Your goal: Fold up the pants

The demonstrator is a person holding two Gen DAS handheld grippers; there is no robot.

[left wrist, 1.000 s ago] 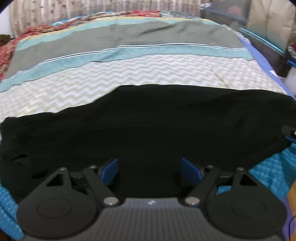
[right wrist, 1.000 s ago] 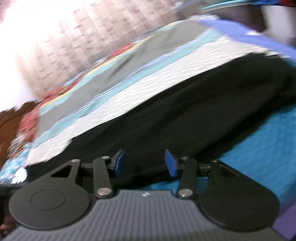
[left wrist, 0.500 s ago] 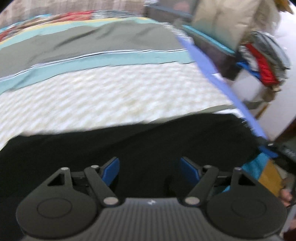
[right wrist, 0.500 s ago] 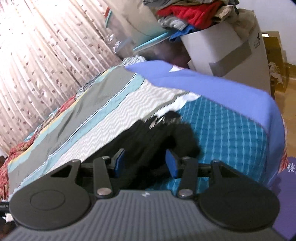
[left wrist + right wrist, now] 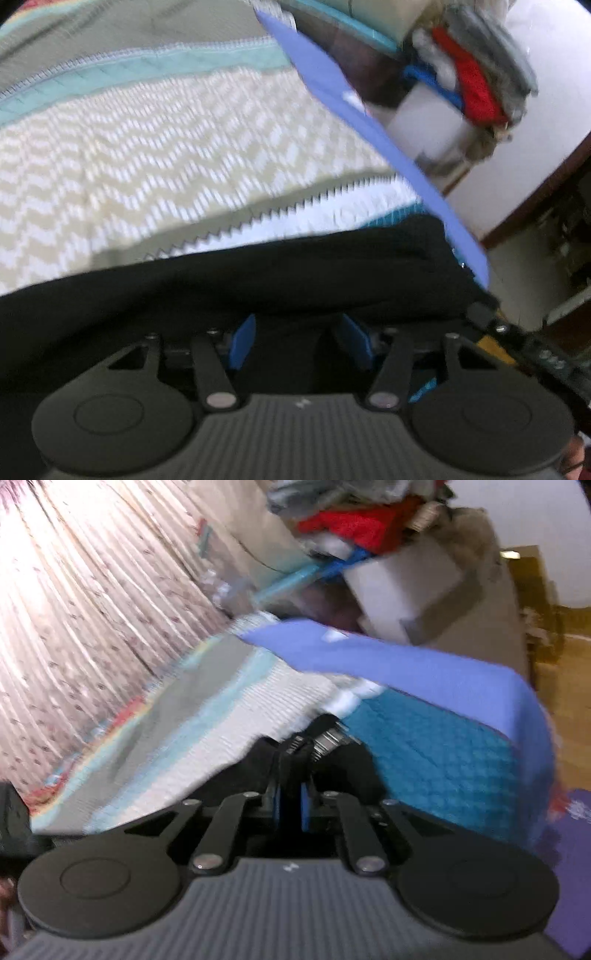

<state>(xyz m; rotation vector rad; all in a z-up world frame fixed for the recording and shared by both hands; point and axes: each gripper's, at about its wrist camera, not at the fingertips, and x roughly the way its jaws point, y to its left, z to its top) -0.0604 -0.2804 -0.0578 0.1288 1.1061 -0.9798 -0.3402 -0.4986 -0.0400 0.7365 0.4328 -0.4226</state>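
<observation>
The black pants (image 5: 258,280) lie flat across the near part of the bed. My left gripper (image 5: 299,343) is open, its blue pads low over the pants near their right end. My right gripper (image 5: 291,805) is shut on the pants (image 5: 332,760) at their end, near the bed's corner, with black fabric pinched between the blue pads. The right gripper's body shows at the right edge of the left wrist view (image 5: 517,332).
The bed has a zigzag cream bedspread (image 5: 166,147), a teal quilt (image 5: 436,746) and a blue sheet edge (image 5: 406,664). A white box with piled clothes (image 5: 369,524) stands beyond the bed. A curtain (image 5: 92,609) hangs behind.
My right gripper has closed on the end of the pants. My left gripper has moved right along the pants towards the bed's corner and its pads have come closer together.
</observation>
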